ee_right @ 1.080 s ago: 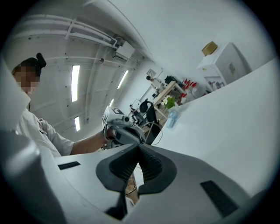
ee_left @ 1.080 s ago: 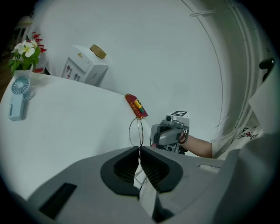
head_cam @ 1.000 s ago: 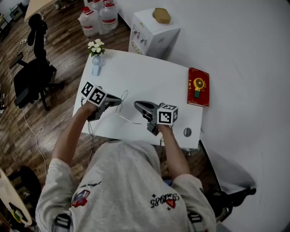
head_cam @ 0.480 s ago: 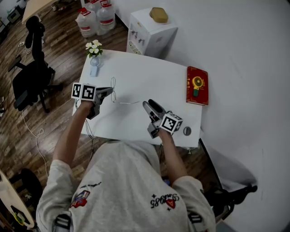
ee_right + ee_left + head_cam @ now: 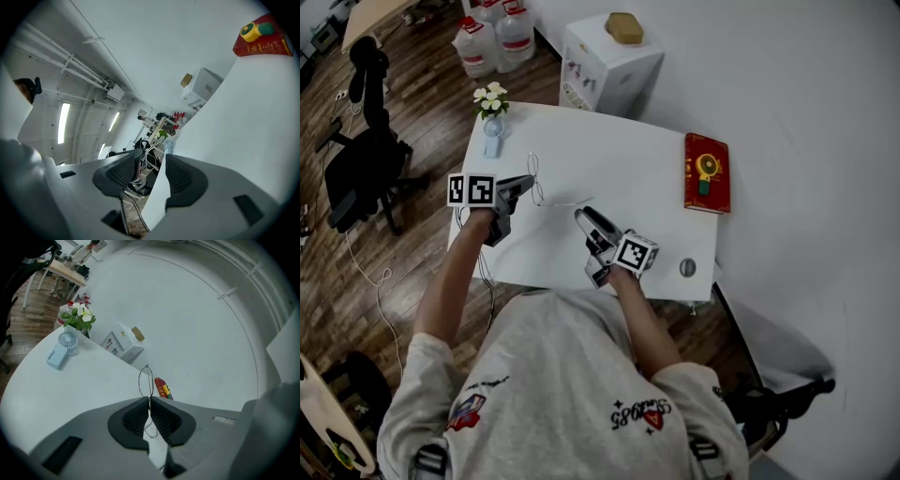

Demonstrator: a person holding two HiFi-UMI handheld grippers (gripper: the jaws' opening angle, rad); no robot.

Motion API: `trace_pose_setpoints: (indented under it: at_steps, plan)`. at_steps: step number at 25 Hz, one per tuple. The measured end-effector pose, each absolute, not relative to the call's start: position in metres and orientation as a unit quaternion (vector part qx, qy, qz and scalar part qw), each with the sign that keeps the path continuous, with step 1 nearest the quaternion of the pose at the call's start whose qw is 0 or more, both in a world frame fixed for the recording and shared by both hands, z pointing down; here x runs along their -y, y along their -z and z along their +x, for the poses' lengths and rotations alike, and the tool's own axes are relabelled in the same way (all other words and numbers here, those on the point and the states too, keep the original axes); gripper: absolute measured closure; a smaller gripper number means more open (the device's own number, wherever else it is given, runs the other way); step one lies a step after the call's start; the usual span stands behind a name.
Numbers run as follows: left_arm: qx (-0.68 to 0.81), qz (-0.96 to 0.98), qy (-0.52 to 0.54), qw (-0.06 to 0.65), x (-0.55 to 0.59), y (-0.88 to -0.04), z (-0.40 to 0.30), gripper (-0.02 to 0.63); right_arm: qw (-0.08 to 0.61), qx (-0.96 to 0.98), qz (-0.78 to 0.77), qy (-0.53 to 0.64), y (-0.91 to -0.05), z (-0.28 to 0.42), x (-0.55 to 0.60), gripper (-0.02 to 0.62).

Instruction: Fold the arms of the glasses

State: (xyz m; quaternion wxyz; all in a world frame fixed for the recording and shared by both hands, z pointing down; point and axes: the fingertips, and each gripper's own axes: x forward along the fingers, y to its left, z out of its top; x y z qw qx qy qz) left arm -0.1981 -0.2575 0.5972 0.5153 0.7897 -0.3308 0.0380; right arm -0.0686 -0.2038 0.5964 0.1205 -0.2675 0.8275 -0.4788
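White worktop (image 5: pixel 609 159) fills the middle of the head view. My left gripper (image 5: pixel 525 182) sits at its left side, fingers closed on the thin wire glasses (image 5: pixel 534 178). The lens rings stand on edge just past the fingertips. One arm of the glasses runs out to the right and ends near my right gripper (image 5: pixel 581 216), which lies toward the near edge. A red box (image 5: pixel 707 172) rests at the right end of the worktop and a small round grey thing (image 5: pixel 687 268) near the front right corner. White flowers (image 5: pixel 490 97) and a pale blue fan (image 5: pixel 492 142) stand at the far left corner. A white carton (image 5: pixel 609 66) stands on the floor beyond.

From the left gripper view, my left gripper (image 5: pixel 149 401) has its ribbed fingers (image 5: pixel 136 416) pressed together on the wire frame. One lens ring of the glasses (image 5: pixel 146 382) rises above them and a loop of wire shows below. Beyond lie the fan (image 5: pixel 61 350), the flowers (image 5: pixel 79 317), the carton (image 5: pixel 123 344) and the red box (image 5: pixel 162 387).

In the right gripper view, my right gripper (image 5: pixel 152 171) has its fingers (image 5: pixel 185 180) standing apart. They have just been closing a little, with nothing gripped between them. The worktop (image 5: pixel 234 122) stretches away to the red box (image 5: pixel 260 35) and the carton (image 5: pixel 205 86).
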Motion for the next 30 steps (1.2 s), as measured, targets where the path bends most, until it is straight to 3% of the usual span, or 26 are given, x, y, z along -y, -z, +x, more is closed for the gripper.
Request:
trace_pose_setpoints:
  at_steps: [7,10,30]
  plan:
    - [0.324,0.794,-0.044,0.513,0.248,-0.599,-0.186,0.591,0.117,-0.836,-0.255,0.472,-0.589,-0.077,0.204,0.473]
    - [0.319,0.798,-0.055,0.508,0.244,-0.602,-0.181,0.591,0.104,-0.839,-0.258,0.468,-0.59,-0.075,0.202,0.569]
    - [0.229,0.853,-0.185,0.432,0.194,-0.602,-0.124,0.592,0.081,-0.844,-0.247,0.469,-0.592,-0.092,0.203,0.589]
